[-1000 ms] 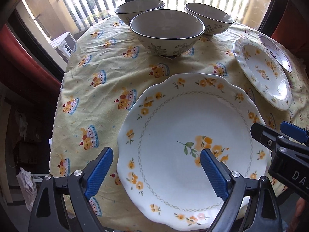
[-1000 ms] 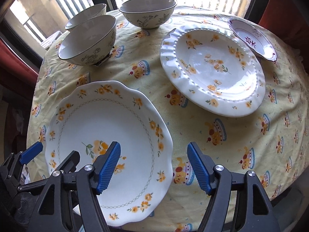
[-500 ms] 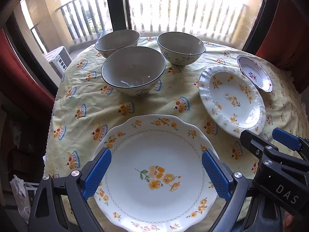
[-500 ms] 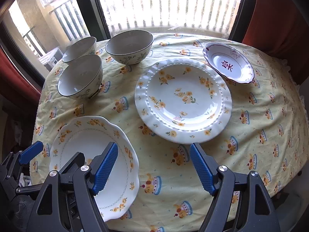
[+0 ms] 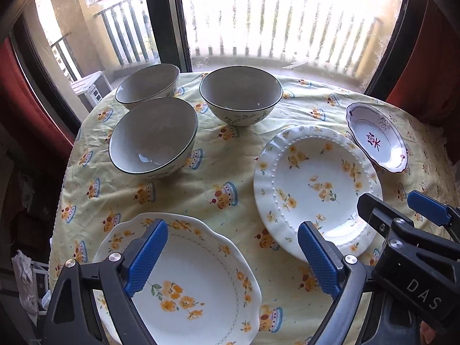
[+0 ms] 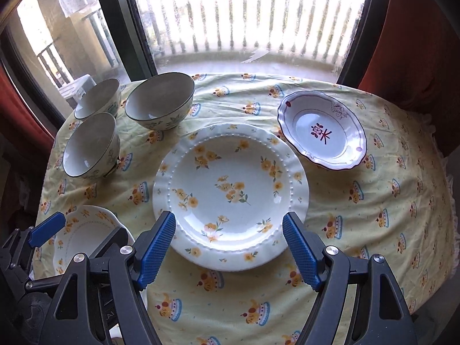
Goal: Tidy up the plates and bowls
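Observation:
Three grey bowls stand at the back left: near one (image 5: 153,136) (image 6: 90,145), far left one (image 5: 146,84) (image 6: 97,97), middle one (image 5: 241,93) (image 6: 159,103). A scalloped yellow-flower plate (image 5: 195,281) (image 6: 83,230) lies at the front left. A beaded yellow-flower plate (image 5: 316,189) (image 6: 230,192) lies in the middle. A small purple-rimmed dish (image 5: 376,139) (image 6: 322,135) lies at the back right. My left gripper (image 5: 230,258) is open above the scalloped plate. My right gripper (image 6: 230,248) is open above the beaded plate's near rim.
The round table wears a yellow cake-print cloth (image 6: 373,215). A window with balcony railing (image 6: 244,28) and red curtains (image 6: 417,43) stands behind it. The right gripper's body shows in the left wrist view (image 5: 408,247).
Both grippers have risen and pulled back from the table, so more of it shows. The dishes have not moved. Both grippers stay open.

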Demonstrator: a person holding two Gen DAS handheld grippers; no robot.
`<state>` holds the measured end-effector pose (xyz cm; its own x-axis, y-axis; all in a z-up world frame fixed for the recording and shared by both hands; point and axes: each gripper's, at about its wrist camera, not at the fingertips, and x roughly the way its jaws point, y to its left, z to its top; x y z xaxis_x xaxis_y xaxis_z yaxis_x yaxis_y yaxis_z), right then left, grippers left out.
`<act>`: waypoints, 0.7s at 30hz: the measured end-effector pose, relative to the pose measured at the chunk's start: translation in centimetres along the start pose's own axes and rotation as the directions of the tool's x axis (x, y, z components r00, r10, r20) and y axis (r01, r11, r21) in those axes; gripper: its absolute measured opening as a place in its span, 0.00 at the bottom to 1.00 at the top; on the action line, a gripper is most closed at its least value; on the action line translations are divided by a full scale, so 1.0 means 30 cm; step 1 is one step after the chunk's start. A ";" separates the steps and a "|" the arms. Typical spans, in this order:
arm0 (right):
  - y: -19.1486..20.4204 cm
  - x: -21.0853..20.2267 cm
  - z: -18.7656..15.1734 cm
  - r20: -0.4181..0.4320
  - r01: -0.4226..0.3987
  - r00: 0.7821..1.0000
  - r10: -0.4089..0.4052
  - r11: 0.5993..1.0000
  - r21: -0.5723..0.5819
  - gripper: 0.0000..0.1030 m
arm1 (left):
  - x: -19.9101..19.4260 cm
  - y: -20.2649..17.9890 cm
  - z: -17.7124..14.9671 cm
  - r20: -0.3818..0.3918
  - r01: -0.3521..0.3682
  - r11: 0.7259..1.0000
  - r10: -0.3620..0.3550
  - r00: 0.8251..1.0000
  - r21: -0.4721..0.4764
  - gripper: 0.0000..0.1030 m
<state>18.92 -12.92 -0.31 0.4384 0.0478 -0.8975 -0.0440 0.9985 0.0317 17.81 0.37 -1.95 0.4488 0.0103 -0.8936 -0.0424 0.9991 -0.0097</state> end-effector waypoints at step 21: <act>-0.223 0.339 0.176 -0.101 -0.052 0.994 0.052 0.999 0.004 0.77 | 0.314 -0.166 0.130 -0.087 -0.077 0.994 0.071 0.994 -0.071 0.79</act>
<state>28.41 -18.99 -7.32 0.3426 0.0972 -0.9344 -0.0633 0.9948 0.0803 25.73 -4.33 -8.58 0.3650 0.0770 -0.9278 -0.1402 0.9898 0.0270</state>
